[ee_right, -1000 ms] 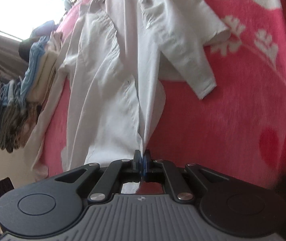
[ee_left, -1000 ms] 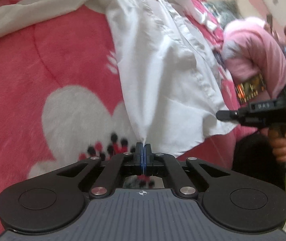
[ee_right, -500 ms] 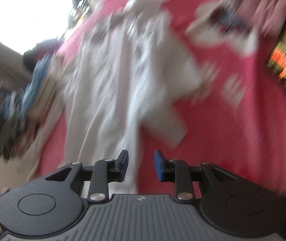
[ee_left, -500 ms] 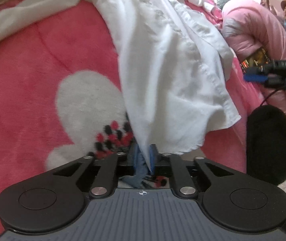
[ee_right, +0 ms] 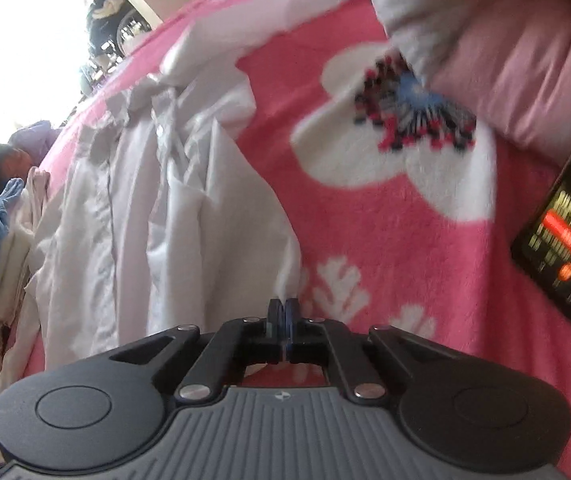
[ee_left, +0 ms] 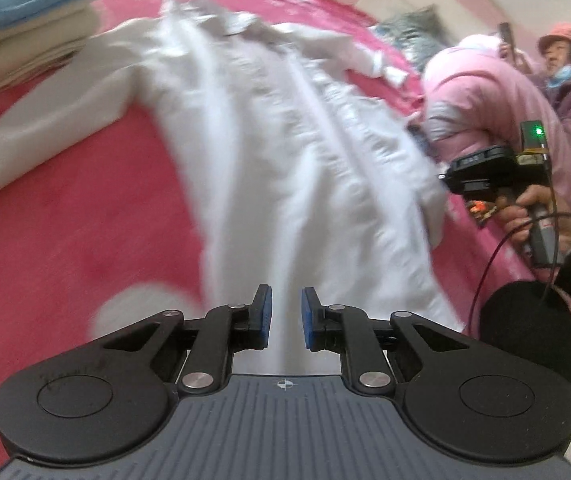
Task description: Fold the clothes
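A white button-up shirt (ee_left: 285,152) lies lengthwise, collar at the far end, on a pink floral blanket (ee_left: 65,208). My left gripper (ee_left: 286,316) hovers over the shirt's near hem, open, with a gap between its blue pads and nothing pinched. In the right wrist view the shirt (ee_right: 145,208) lies to the left, and its near edge narrows to a point at my right gripper (ee_right: 283,312), which is shut on that edge. The left wrist view shows the right gripper (ee_left: 445,178) at the shirt's right side, held by a hand (ee_left: 533,216).
A stack of folded clothes (ee_left: 25,32) sits at the blanket's far left, also showing as the stack (ee_right: 1,240) in the right wrist view. A lit phone (ee_right: 565,248) lies on the blanket (ee_right: 405,240) at right. Two people (ee_left: 485,100) in pink sit beside the bed.
My left gripper let go of the shirt's hem, opened and drew back. My right gripper released the hem, opened, swung to the right and shut again on the shirt's side edge.
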A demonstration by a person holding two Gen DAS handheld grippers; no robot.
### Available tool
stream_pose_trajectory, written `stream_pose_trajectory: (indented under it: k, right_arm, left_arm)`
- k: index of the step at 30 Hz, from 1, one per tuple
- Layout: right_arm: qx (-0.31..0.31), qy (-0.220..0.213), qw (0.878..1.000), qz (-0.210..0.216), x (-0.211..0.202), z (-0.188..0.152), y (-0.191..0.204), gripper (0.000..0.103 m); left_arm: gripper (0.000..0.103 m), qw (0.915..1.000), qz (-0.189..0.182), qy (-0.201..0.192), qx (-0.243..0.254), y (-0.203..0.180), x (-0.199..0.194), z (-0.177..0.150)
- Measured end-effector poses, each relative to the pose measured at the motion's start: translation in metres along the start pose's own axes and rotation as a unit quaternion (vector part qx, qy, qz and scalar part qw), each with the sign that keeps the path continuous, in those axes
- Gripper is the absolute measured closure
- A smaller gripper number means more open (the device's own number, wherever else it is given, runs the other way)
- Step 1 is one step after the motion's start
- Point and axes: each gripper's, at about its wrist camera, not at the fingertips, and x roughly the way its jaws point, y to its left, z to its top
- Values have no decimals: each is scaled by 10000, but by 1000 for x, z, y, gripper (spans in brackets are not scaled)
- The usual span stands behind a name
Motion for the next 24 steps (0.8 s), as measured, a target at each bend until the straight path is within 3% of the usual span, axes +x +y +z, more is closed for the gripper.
stream_pose_trajectory:
  k: [3, 8, 12, 16, 18, 24]
  right_arm:
    - [-185, -211, 9993, -264, -14, 13, 6, 102]
    - [-504, -384, 9910, -1178, -32, 40, 0, 102]
    - [-1102, -442, 9717, -2044, -27, 53, 0, 101]
    - [-1431, -393, 9531, -2637, -11, 51, -3, 100]
    - [-1384, -495, 9533, -2638, -16, 48, -4, 98]
    - [-566, -610, 9790, -1859, -66, 23, -16, 94]
  left_arm:
    - [88, 9989, -292, 46, 352, -22, 31, 13]
    - [88, 9936, -128, 653, 909, -48, 72, 17]
    - [88, 9921, -80, 785, 974, -48, 78, 12]
    - [88, 9923, -42, 838, 915, -44, 77, 8]
    - [88, 9920, -34, 840, 937, -43, 77, 8]
    - [88, 9926, -13, 761, 941, -39, 73, 7]
